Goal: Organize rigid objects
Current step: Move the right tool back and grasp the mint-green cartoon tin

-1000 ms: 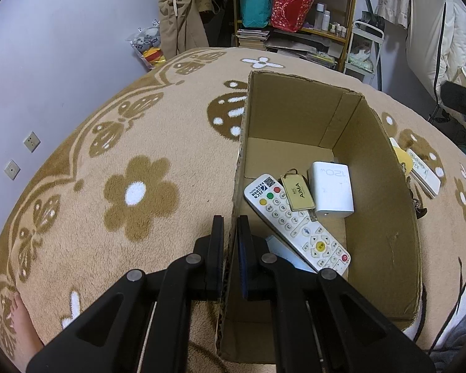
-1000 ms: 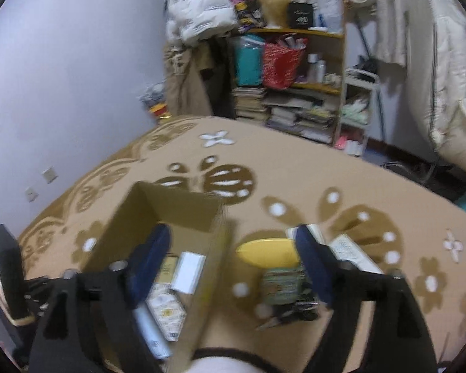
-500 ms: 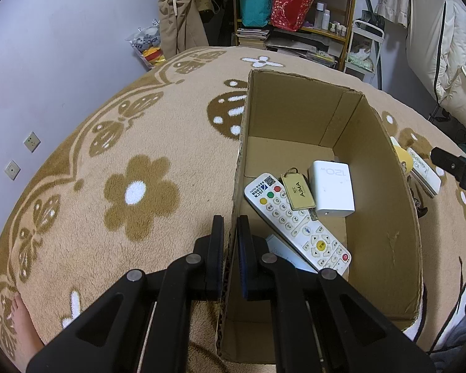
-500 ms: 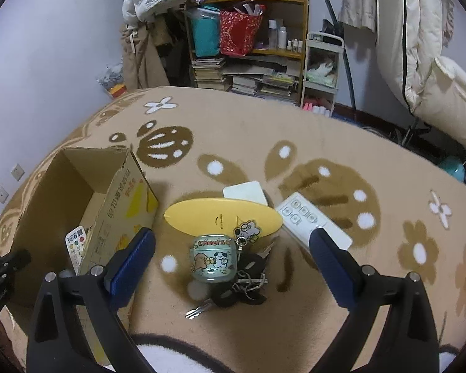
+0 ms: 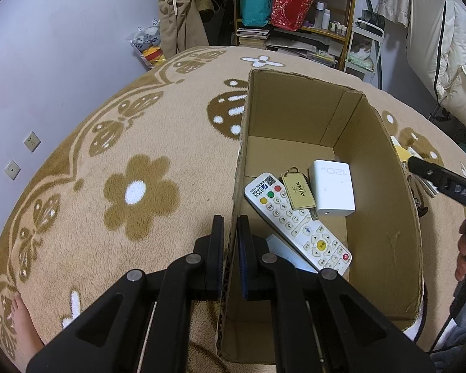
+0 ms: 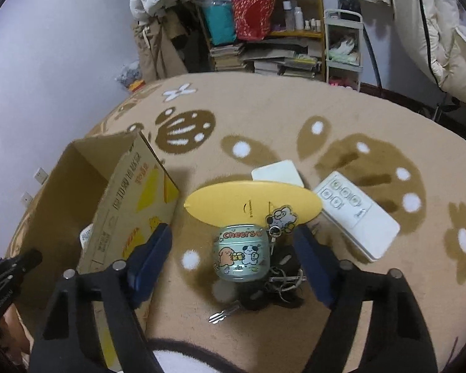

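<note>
Two remotes | white remote [image 6: 357, 214] beside yellow case [image 6: 251, 203] | keys [image 6: 273, 283] behind tin [image 6: 242, 253]

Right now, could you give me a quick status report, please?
Left gripper shut on cardboard box wall. Right gripper open, jaws just closing around green case, not touching. Keys crowd it.

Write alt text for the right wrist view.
The right gripper, jaws closing but not yet touching, straddles a green "Cheers" case with keys on a flowered rug. Behind lie a yellow oval case and white remote; cardboard box at left.
</note>
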`<state>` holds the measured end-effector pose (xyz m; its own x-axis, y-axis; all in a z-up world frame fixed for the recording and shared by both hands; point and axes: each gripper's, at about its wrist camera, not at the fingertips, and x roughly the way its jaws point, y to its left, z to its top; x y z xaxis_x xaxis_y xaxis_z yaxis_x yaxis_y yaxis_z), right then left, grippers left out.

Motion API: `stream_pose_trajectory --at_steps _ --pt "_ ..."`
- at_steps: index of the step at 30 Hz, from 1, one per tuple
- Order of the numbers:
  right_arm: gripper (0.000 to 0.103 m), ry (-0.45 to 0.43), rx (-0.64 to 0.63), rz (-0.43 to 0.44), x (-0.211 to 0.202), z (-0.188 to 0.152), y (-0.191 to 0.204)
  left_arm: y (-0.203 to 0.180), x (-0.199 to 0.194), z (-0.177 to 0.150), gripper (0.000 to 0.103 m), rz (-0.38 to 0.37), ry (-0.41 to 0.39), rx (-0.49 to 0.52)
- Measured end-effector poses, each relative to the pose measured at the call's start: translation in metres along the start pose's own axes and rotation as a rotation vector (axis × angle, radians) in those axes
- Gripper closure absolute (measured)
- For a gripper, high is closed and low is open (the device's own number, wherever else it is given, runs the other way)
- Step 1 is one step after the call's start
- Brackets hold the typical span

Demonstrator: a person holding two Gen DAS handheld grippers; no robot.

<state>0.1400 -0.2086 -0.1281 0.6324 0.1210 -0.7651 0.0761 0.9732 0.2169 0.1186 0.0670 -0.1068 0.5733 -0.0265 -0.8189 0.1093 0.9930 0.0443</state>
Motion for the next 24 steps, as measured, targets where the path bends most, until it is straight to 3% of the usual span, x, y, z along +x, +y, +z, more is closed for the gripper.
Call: stream_pose_trajectory --at_steps 3,11,15,24 --pt "0.033 0.008 0.004 0.000 0.013 -0.002 0.002 0.000 0.000 0.000 0.095 0.000 0.000 0.000" --pt "0.035 0.066 0.016 -0.027 0.042 -0.012 0.002 0.000 0.002 -0.001 0.095 0.002 0.003 0.001" --pt "0.047 0.079 0.005 -0.066 0.051 -0.017 0.002 0.000 0.002 -0.001 0.095 0.003 0.003 0.000" --pt "0.044 0.067 -0.069 -0.126 0.056 -0.020 0.013 0.000 0.002 -0.001 0.095 0.002 0.004 0.001"
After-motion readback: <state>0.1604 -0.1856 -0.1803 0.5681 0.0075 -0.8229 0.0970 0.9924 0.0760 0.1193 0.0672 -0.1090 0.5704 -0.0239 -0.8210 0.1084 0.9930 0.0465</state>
